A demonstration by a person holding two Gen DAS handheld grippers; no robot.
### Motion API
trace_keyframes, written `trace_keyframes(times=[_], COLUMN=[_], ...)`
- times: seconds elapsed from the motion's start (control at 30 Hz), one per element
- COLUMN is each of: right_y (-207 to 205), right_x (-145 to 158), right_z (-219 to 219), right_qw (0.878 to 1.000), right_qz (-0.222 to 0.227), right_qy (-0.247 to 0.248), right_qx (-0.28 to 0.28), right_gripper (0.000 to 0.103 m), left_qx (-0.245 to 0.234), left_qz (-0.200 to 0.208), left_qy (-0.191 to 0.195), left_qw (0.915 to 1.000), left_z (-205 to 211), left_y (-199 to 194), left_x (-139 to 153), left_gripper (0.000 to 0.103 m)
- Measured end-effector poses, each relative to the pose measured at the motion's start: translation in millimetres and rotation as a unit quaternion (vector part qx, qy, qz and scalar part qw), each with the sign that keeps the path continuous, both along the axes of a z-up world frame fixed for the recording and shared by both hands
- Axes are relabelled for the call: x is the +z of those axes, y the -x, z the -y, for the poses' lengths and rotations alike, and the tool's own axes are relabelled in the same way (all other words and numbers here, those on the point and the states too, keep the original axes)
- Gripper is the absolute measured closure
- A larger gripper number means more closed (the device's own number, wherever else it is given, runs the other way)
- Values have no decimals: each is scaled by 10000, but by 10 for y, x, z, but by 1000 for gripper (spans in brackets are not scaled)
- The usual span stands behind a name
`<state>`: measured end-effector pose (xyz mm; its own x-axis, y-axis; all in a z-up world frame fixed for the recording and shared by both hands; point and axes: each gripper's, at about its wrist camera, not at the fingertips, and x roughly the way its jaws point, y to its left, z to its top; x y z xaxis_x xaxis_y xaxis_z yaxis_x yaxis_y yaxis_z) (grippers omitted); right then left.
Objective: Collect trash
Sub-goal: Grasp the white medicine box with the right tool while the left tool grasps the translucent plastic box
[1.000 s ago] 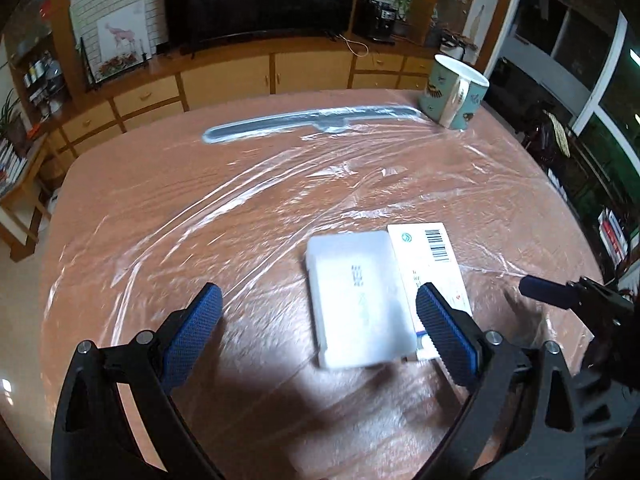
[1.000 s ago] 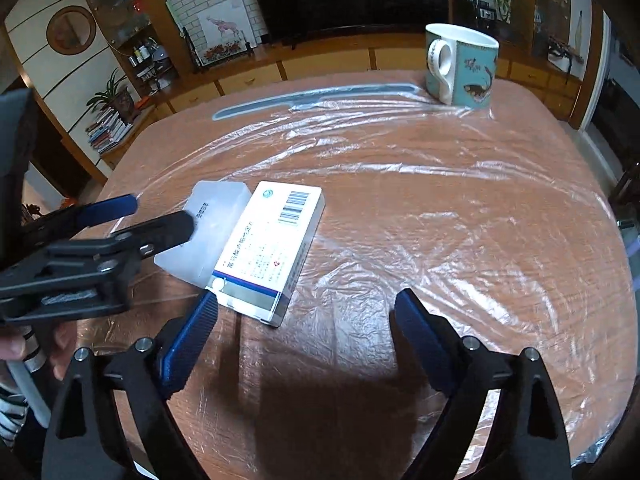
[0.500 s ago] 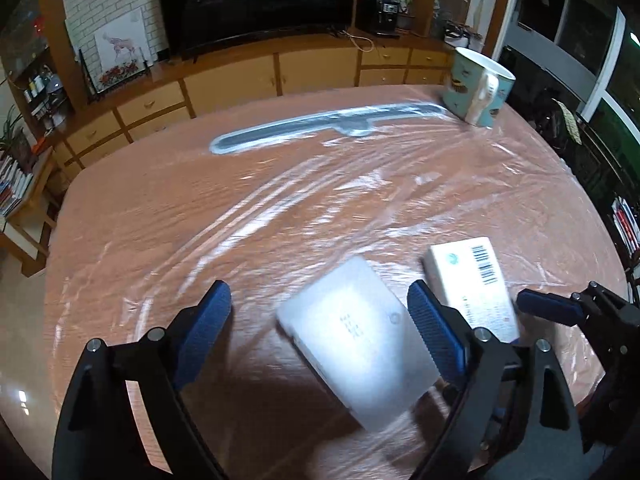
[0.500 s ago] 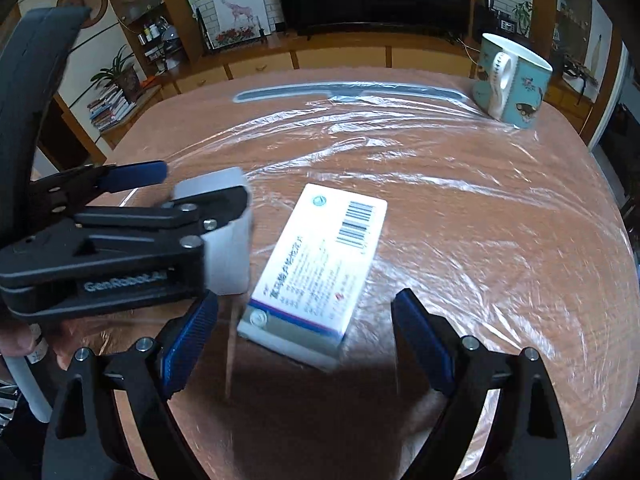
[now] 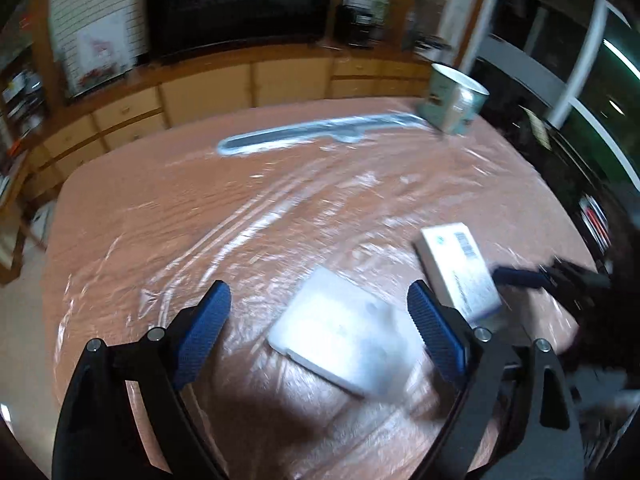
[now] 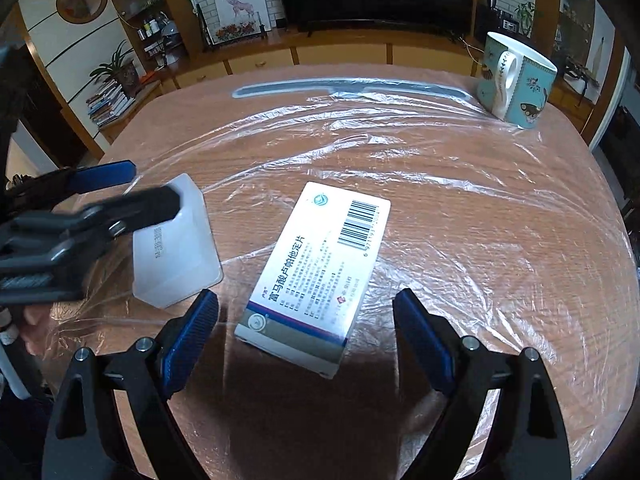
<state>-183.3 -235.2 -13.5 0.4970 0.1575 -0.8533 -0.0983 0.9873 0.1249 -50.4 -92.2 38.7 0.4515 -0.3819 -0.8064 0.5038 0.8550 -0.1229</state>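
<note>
There are two pieces of trash on the table [image 6: 500,240]. One is a white box [image 6: 316,272] with a bar code and print on top. The other is a flat plastic case [image 6: 176,256], milky and see-through. They lie near each other but do not touch. Both sit on the thin clear wrap [image 6: 400,140] that covers the brown table top.

There are two grippers, and each has two blue pads. The right gripper [image 6: 306,330] hangs over the box. Its fingers stand wide apart, with the near end of the box between them. The pads do not touch the box.

The left gripper [image 5: 318,326] hangs over the case. Its fingers are wide apart too, and the case lies between them, closer to the right pad. This view is blurry, so I cannot tell if that pad touches the case. Nothing is squeezed.

There is one mug [image 6: 516,84], blue-green with a white handle. It stands at the far right edge of the table. One long grey strip [image 6: 344,88] lies under the wrap along the far side.
</note>
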Motion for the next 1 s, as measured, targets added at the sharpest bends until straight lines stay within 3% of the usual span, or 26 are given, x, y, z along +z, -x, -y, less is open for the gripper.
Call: trace_keyframes(times=[0.2,0.37,0.57,0.63,0.7,0.73,0.9,1.0], right_y=[-49,-138,-199,-185,-198,-199,-219,-217], right_x=[-21,0,-2,15,40,60,71,93], right_z=[1,22,-25,-33,-42,-47,0,59], right_qw=[9989,9991,9985,9984,9982,9983,9997,9998], right_qz=[42,4,9,61,104,133,77,-1], right_qy=[465,404,542,558,583,565,250,-203], right_qx=[53,86,34,-45,-68,-46,-10,-76], right_gripper=[14,14,14,24,47,50,51,51], left_qx=[-699,-1133,-1117,-1014,-881,-773,-530,-329], left_qz=[-162,-16,101,126,150,235,255,207], left_qy=[-165,-801,-1039,-1116,-1000,-1039,-859,-646], left_qw=[9973,9903,9882,9885,9910,9913,9946,9972], left_z=[21,196,257,251,210,204,117,42], left_y=[116,165,163,146,138,142,158,182], left_x=[-45,-167,-253,-284,-278,-274,-237,-184], left_gripper=[12,12,12,12,18,18,19,19])
